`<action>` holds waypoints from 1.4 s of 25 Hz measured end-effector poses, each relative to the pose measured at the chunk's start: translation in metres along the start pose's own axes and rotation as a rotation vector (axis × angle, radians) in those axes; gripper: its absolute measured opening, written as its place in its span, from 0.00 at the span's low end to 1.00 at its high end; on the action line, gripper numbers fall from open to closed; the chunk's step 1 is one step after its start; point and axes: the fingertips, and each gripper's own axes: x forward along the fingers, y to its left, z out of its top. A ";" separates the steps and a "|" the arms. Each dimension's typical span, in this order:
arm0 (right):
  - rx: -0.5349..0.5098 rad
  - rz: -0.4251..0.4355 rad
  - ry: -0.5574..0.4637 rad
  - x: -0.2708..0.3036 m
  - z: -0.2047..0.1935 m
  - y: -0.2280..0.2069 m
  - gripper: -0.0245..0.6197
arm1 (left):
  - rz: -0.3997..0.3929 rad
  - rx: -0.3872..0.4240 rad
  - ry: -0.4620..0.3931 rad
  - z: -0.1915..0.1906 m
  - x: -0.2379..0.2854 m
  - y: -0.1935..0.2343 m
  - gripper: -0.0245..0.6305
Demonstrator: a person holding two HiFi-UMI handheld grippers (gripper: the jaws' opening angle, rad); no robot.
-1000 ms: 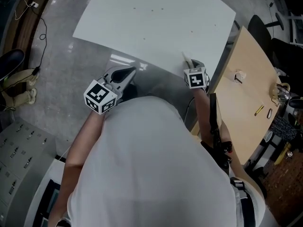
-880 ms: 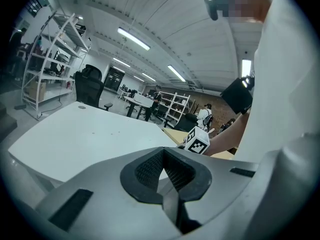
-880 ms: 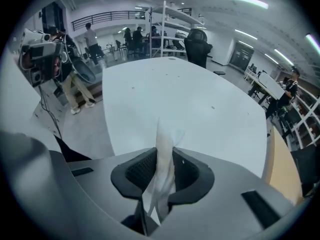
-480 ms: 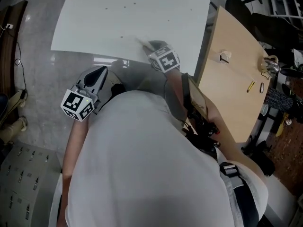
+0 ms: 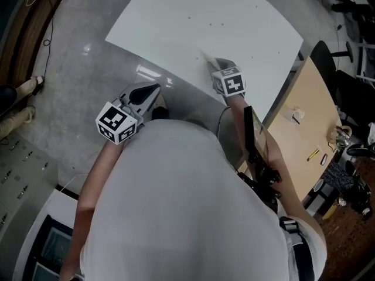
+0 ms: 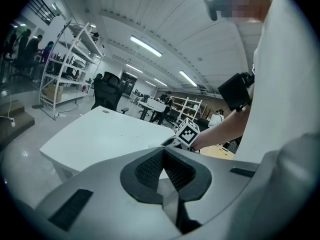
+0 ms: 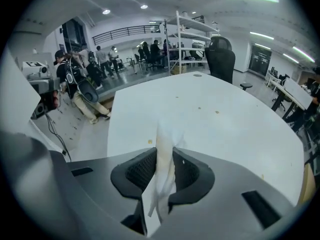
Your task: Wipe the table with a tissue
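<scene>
Closest to the person's body, the left gripper (image 5: 151, 91) hangs off the table's near edge, over the floor. Its jaws are slightly apart with nothing between them. It is probably held back there so it stays out of the wipe's way. Further out, the right gripper (image 7: 165, 156) is clamped on a crumpled white tissue (image 7: 164, 134). The tissue sticks out past the pads and angles down, so its free end can rub the white table (image 7: 220, 134). Beyond it, small brownish specks (image 7: 217, 112) dot the surface and are likely what needs wiping. Most of the tabletop lies ahead.
</scene>
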 end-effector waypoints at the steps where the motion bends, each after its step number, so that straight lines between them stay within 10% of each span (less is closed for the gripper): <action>1: -0.015 -0.016 0.014 0.005 0.004 -0.002 0.17 | 0.003 -0.003 0.000 0.000 -0.002 0.003 0.05; 12: -0.191 -0.165 0.131 0.023 0.008 0.019 0.17 | 0.018 -0.026 -0.044 0.010 -0.017 0.028 0.05; 22: -0.196 -0.077 0.153 0.029 0.006 0.068 0.17 | -0.033 0.004 -0.024 0.015 -0.025 0.037 0.05; 28: -0.144 0.183 0.062 0.024 0.024 0.112 0.17 | -0.069 0.033 -0.026 0.026 -0.024 0.040 0.05; 35: -0.085 -0.030 0.066 0.016 0.015 0.042 0.17 | -0.098 0.057 -0.008 0.031 -0.014 0.034 0.05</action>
